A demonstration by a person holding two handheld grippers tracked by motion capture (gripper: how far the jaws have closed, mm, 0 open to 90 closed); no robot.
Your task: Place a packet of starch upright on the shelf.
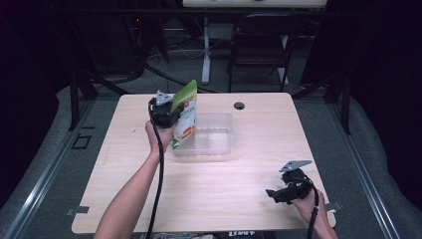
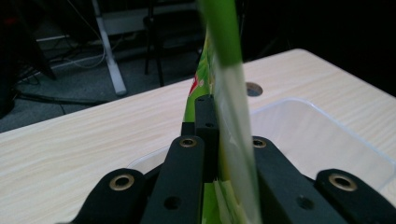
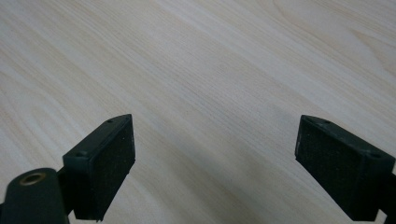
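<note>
A green and white snack pouch hangs upright over the left end of a clear plastic bin. My left gripper is shut on the pouch's left edge. In the left gripper view the pouch runs edge-on up between the black jaws, with the bin below and to the right. My right gripper rests low over the table's near right part, pointing left. Its jaws stand wide open over bare wood, with one pad at the left and the other at the right.
The light wooden table has a round cable hole near its far edge. Beyond the table stand a dark chair and a white desk leg. Black frame rails run along both sides.
</note>
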